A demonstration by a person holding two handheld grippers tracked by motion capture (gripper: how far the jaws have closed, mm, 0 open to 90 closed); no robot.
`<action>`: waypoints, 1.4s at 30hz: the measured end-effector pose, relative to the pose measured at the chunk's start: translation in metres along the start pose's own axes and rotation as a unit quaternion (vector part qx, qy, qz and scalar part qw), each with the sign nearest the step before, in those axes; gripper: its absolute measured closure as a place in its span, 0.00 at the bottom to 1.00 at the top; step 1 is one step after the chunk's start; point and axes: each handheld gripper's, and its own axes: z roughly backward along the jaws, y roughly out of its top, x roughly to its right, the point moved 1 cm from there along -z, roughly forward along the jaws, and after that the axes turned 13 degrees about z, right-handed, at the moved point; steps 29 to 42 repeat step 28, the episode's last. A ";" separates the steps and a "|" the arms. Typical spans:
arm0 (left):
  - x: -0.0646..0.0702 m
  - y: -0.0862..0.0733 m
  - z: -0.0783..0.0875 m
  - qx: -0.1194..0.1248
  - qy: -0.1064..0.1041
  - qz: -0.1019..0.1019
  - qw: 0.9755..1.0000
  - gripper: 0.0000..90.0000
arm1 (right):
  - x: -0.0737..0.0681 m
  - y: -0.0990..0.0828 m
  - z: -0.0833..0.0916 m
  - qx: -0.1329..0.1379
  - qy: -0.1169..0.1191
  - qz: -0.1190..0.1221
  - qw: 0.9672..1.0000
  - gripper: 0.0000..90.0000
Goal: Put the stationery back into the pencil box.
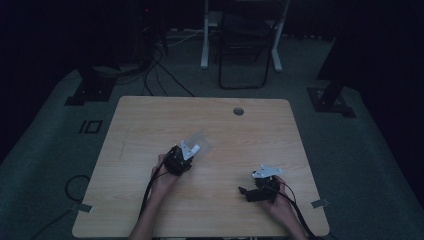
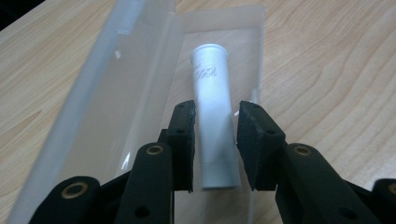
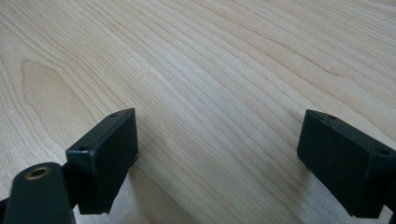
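Straddling a white tube [image 2: 213, 116] in an open clear case [image 2: 112, 107], left tongs [image 2: 215, 122] narrow, not gripping; right tongs [image 3: 219, 154] wide over bare surface [image 3: 224, 70].

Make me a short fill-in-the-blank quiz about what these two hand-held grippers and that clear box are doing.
1. The white tube lies in an open, clear plastic ____.
2. The left gripper has one jaw on each ____ of the tube.
3. The right gripper has ____ between its jaws.
4. The table has a top of light ____.

Missing words: case; side; nothing; wood
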 end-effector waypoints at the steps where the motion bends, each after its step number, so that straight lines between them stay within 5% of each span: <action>1: 0.001 0.000 0.001 0.005 -0.003 0.003 1.000 0.74 | 0.000 0.000 0.000 0.000 0.000 0.000 1.000 0.14; 10: 0.004 0.000 0.012 0.024 -0.003 0.002 1.000 0.72 | 0.000 0.000 0.000 0.000 0.000 0.000 1.000 0.14; 13: 0.009 -0.002 0.022 0.040 -0.025 0.010 0.999 0.71 | 0.000 0.000 0.000 0.000 0.000 0.000 1.000 0.14; 25: 0.020 -0.020 0.034 0.044 -0.085 0.032 0.995 0.67 | 0.000 0.000 0.000 0.000 0.000 0.000 1.000 0.14; 28: 0.024 -0.021 0.035 0.040 -0.097 0.024 0.994 0.65 | 0.000 0.000 0.000 0.000 0.000 0.000 1.000 0.14; 42: 0.024 -0.021 0.035 0.040 -0.097 0.024 0.994 0.65 | 0.000 0.000 0.000 0.000 0.000 0.000 1.000 0.14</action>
